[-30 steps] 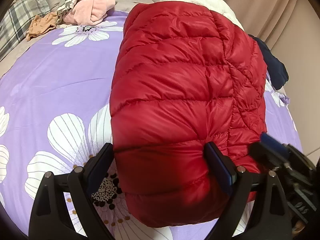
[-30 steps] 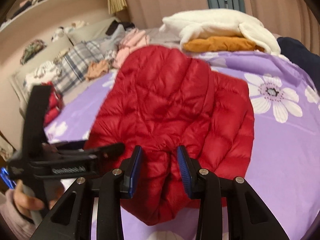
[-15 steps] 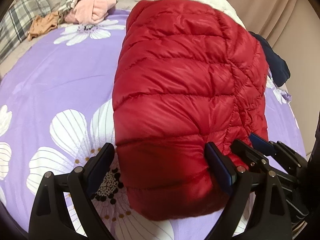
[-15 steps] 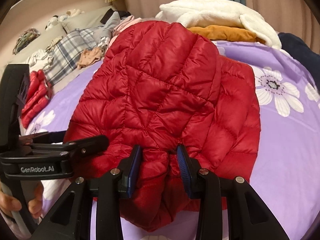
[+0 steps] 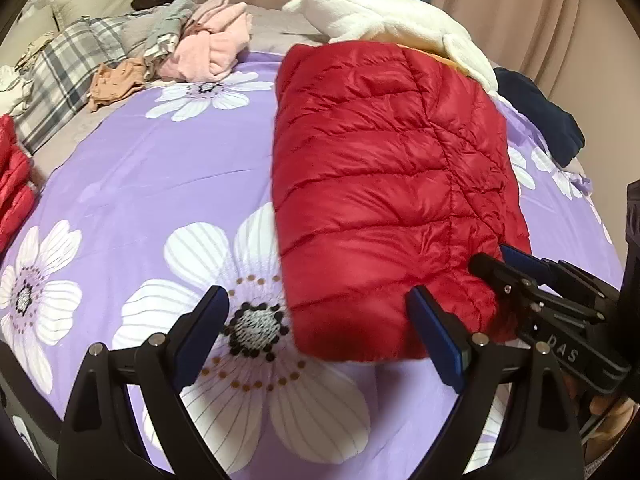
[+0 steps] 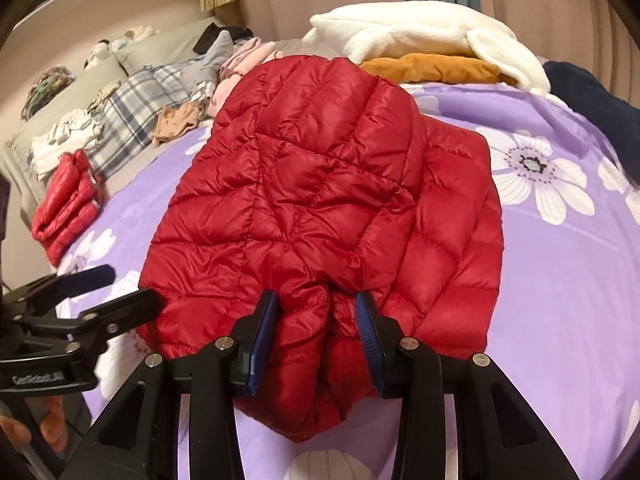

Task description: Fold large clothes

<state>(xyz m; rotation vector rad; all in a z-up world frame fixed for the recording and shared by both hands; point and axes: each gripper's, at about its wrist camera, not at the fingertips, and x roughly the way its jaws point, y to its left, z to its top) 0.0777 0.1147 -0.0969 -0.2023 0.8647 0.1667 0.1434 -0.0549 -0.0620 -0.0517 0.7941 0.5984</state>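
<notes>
A red quilted down jacket (image 5: 380, 200) lies folded on the purple flowered bedsheet (image 5: 160, 184). My left gripper (image 5: 320, 332) stands open and wide at the jacket's near end. Its right pad is beside the hem, its left pad is over a white flower, and neither presses the fabric. In the right wrist view the jacket (image 6: 320, 184) spreads out ahead. My right gripper (image 6: 316, 336) is shut on a bunched fold at its near edge. The right gripper (image 5: 492, 258) also shows at the jacket's right corner. The left gripper (image 6: 128, 286) hovers at the jacket's left side.
A white fleece (image 6: 420, 32) over an orange garment (image 6: 432, 68) lies at the back, and a navy garment (image 5: 540, 116) at the right. Pink clothes (image 5: 212, 52) and a plaid pillow (image 5: 68, 72) lie at the back left. A folded red jacket (image 6: 68, 204) sits at the left.
My left gripper has drawn back and up from the jacket, which earlier filled the space between its fingers. The right gripper keeps its hold on the bunched fold.
</notes>
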